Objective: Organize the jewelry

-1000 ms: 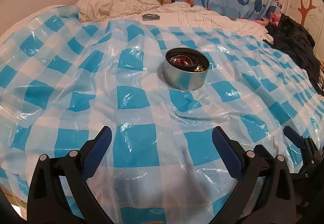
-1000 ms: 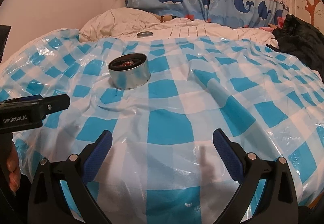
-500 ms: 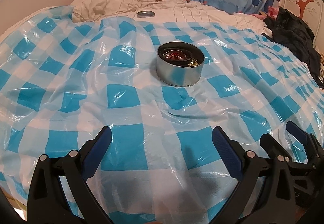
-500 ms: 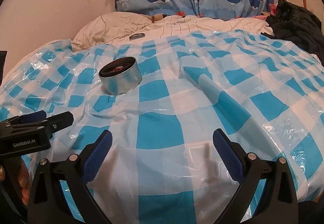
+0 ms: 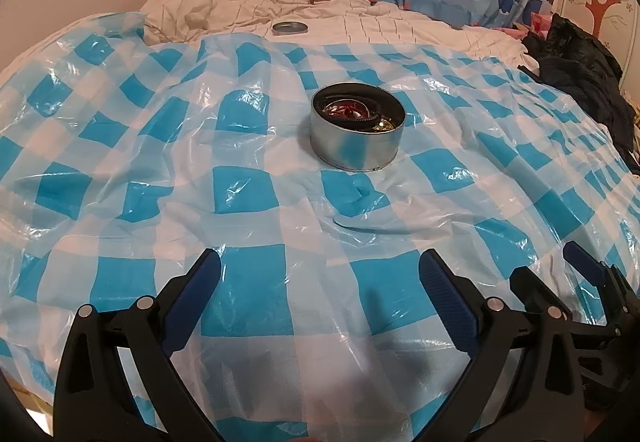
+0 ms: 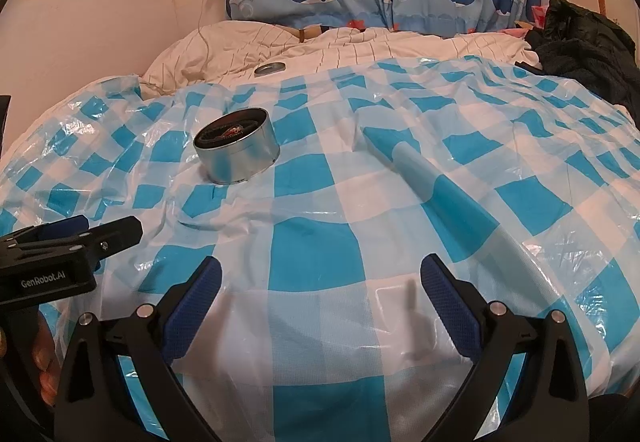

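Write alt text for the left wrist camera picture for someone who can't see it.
An open round metal tin holding red and gold jewelry sits on a blue-and-white checked plastic sheet spread over a bed. The left gripper hovers open and empty in front of it; the tin's lid lies on the white bedding behind.

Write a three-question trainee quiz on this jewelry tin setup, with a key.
1. True or false: the round metal tin on the checked plastic sheet has its lid on.
2. Where does the lid lie? A) inside the tin B) on the white bedding beyond the sheet C) in a hand-held gripper
3. Fill in: the left hand-held gripper and the right hand-held gripper both hold ____.

Key: 1 false, the tin is open with jewelry showing inside. 2 B. 3 nothing, both have jaws apart.
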`<state>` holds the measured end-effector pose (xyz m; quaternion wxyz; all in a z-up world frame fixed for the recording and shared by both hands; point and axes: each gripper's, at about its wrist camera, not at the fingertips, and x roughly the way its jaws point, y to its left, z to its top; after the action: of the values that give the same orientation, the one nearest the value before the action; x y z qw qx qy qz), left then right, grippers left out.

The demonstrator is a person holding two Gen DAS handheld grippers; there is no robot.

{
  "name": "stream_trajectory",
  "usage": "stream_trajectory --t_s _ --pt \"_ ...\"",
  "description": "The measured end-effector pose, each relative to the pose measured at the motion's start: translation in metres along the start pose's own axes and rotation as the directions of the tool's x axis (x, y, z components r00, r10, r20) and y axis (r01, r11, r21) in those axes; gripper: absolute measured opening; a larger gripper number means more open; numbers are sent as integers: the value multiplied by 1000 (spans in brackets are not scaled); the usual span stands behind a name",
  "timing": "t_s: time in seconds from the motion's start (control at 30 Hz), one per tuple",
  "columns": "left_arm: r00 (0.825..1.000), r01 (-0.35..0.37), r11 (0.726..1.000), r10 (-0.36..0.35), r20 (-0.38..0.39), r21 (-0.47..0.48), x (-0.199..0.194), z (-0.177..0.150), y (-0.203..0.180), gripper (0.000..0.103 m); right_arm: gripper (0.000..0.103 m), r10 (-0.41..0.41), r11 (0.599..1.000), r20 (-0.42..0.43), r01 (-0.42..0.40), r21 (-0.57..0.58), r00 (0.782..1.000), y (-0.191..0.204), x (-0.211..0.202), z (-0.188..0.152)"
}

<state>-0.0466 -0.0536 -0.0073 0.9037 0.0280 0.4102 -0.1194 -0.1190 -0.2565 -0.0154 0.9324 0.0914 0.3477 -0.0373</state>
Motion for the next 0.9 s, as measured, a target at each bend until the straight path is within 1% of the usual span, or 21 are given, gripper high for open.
stream_trajectory --t_s 0.23,0.47,0.9 --pt "1000 -6 1000 6 -2 -3 -1 0 1 95 95 -1 1000 4 1 -6 1000 -1 0 -1" --pt "1000 10 1000 -10 -6 -22 1 -1 4 95 95 0 1000 4 0 -9 1000 0 -1 -2" --pt "1000 8 1000 -8 -7 -21 2 -1 2 95 96 6 1000 -3 -6 -15 1000 4 0 -1"
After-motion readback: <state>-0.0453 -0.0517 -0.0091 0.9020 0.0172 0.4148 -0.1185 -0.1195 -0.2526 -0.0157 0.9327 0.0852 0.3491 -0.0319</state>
